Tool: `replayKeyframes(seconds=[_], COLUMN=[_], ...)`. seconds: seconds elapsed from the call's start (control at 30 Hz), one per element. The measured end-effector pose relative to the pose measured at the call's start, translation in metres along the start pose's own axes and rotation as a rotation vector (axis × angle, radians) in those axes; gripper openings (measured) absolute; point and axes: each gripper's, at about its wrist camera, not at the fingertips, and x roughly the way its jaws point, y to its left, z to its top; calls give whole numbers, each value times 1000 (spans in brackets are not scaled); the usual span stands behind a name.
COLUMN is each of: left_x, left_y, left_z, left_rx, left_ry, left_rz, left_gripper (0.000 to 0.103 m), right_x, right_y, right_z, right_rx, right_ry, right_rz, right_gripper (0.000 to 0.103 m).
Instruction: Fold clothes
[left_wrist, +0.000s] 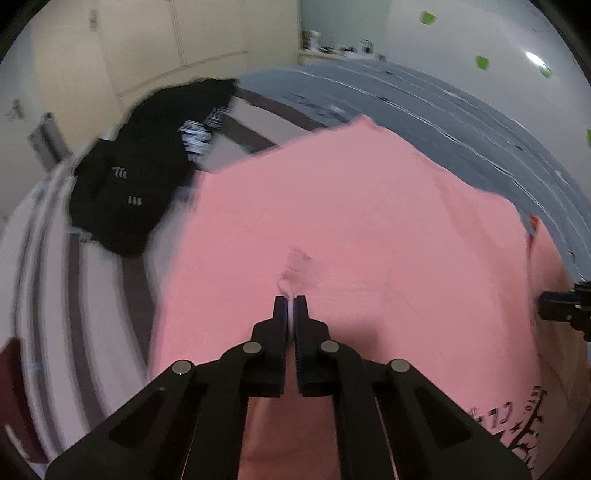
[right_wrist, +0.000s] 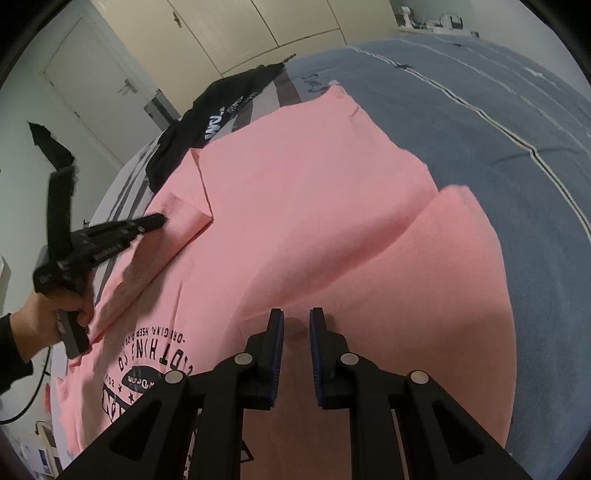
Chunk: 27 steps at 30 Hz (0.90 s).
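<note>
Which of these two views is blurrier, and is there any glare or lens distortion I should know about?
Left wrist view: clearly blurrier, the black garment and striped bedding smeared, a glare spot on the wall. Right wrist view: mostly sharp on the pink shirt, with only the left gripper slightly blurred. Both: strong fisheye bending and dark corners.

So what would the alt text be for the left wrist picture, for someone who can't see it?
The left gripper is shut on a pinch of a pink T-shirt spread over a bed. A black garment lies beyond on the striped sheet, with a blue blanket to the right.
</note>
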Motion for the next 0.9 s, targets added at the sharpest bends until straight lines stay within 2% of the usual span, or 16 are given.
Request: replayKeyframes(seconds=[0.1,0.27,0.4,0.47,0.53,0.6,0.67,0.73,0.9], left_x=[-11,-16,-13,-15,-25,-30,-33,-37,-59], left_y=[56,172,254,281,291,283,270,249,179], left_z=[11,21,23,24,23,17,9,-7,-59], left_rx=[-17,-55,-199,-261,-327,-324,-299,-289,-344], left_ry=[4,73,151,170,139,117,113,121,108], left_rz=[124,472,700,762,717,686,625,536,318], left_gripper=[2,2,4,5,7,15,18,18,18], right_x=[-2,-5,-2,0,2,5,8,10,11], right_y=[5,11,14,17,22,25,27,30,44], right_z=[5,13,16,16,14,12,9,7,-1], right_rx=[-16,-13,-9,-19,-40,-52,-52,-52,-82], right_ry=[-2,-8,-4,0,6,13,20,25,32], right_rz=[-8,-13,-18,-20,-21,-21,-19,-16,-1], right_gripper=[13,13,13,13,13,13,13,13,13])
